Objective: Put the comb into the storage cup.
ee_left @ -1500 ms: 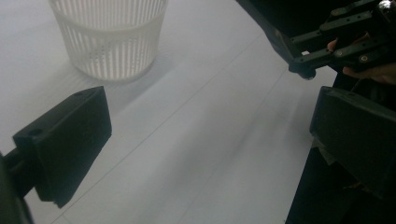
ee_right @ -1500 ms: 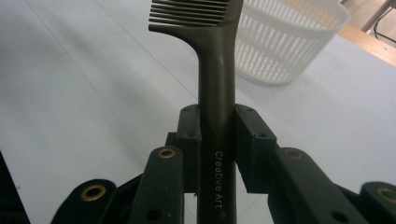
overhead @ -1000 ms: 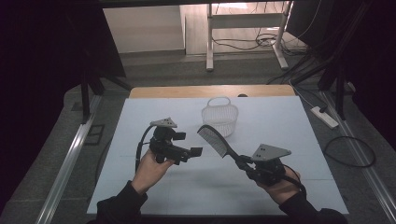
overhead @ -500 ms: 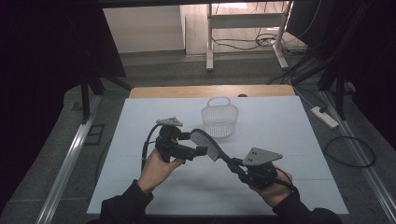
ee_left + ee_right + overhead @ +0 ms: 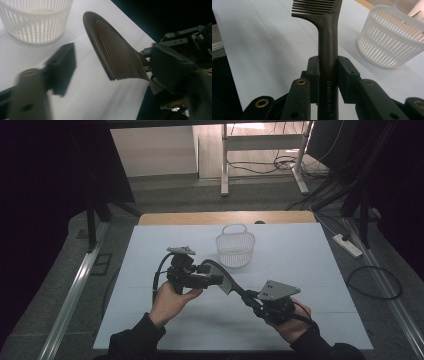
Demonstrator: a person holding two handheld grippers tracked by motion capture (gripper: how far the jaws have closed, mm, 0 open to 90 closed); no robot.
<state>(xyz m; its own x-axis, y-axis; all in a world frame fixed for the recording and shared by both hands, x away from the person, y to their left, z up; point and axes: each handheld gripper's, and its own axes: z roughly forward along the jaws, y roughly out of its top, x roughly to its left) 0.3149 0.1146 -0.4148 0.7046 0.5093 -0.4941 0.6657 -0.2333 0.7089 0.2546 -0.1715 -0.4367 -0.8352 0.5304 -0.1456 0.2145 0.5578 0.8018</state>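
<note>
right claw clamped on comb handle | left claw closing around comb teeth, seemingly not yet pressing | both near basket

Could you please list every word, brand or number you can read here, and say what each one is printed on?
"Creative Art", followed by a small mark too tiny to read: printed along the handle of the dark comb, between the fingers of the right gripper.
No other text is readable; the white basket bears none.
</note>
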